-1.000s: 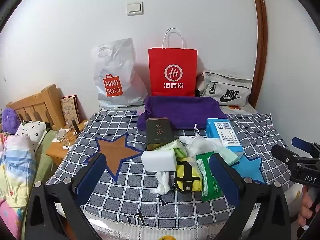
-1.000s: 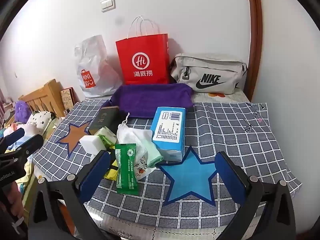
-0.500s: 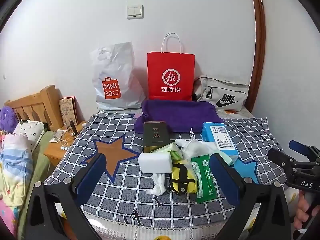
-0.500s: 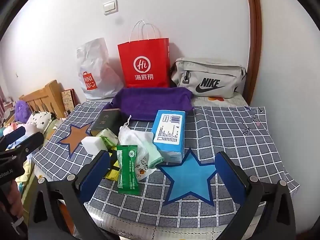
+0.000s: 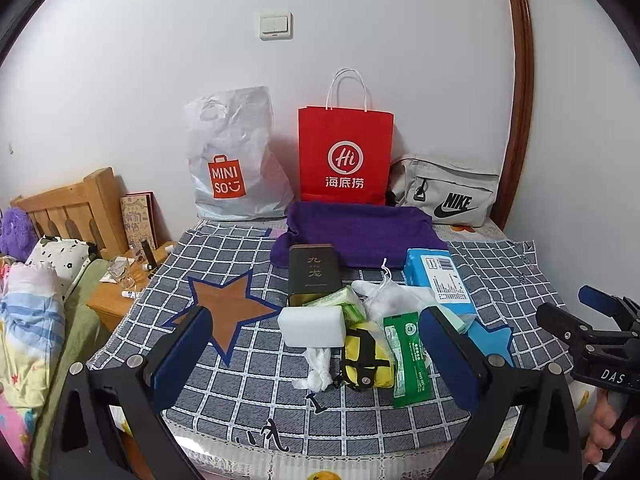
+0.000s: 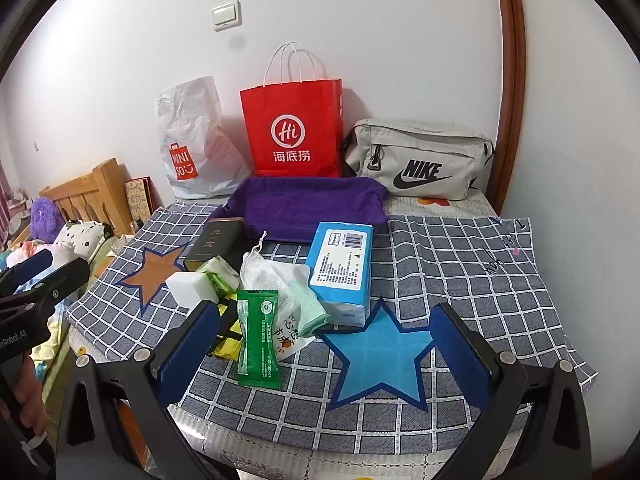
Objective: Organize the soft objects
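Note:
A pile of soft items lies mid-table on the checked cloth [image 5: 248, 384]: a white sponge block [image 5: 312, 326], a green wipes packet [image 5: 407, 360], a yellow pouch [image 5: 362, 358], a white mesh bag [image 5: 390, 298], a blue tissue pack [image 5: 438, 280] and a purple towel [image 5: 352, 232]. In the right wrist view the wipes packet [image 6: 257, 336], tissue pack [image 6: 342, 268] and towel [image 6: 304, 204] show too. My left gripper [image 5: 314, 354] is open and empty, held short of the pile. My right gripper [image 6: 326, 344] is open and empty over the blue star [image 6: 380, 352].
A dark tin box [image 5: 314, 274] stands beside the pile. A red paper bag [image 5: 344, 156], a white Miniso bag [image 5: 232, 160] and a grey Nike bag [image 5: 448, 192] line the wall. A bed and wooden nightstand [image 5: 116, 300] are at the left.
Both grippers have drawn back and risen slightly; the table and items look a bit farther and lower in both views. Nothing on the table has moved.

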Demonstrator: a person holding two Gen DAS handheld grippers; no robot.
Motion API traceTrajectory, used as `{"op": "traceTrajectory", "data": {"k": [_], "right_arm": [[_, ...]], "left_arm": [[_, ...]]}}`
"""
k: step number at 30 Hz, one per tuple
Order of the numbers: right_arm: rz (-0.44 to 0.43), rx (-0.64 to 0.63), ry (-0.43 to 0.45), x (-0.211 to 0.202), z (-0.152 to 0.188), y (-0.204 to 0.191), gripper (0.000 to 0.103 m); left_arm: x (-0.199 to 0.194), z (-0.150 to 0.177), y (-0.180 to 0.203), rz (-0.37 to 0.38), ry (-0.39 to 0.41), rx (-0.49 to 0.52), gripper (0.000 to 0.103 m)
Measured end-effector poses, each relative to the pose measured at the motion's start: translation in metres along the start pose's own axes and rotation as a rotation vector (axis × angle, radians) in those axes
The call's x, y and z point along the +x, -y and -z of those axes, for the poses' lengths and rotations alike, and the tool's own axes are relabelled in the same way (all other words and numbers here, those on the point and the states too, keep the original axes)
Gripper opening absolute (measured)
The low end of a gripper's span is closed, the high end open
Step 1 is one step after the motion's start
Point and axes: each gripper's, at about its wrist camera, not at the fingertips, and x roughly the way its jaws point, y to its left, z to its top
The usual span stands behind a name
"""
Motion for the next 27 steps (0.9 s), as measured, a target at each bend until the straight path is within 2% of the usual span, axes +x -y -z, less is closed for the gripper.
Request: {"op": "traceTrajectory", "data": {"k": [27], "right_arm": [[-0.007, -0.006, 0.015, -0.0062, 0.0006, -0.0034, 0.103]], "left_arm": [[-0.0012, 0.0018, -0.0027, -0.005, 0.007, -0.003, 0.103]]}}
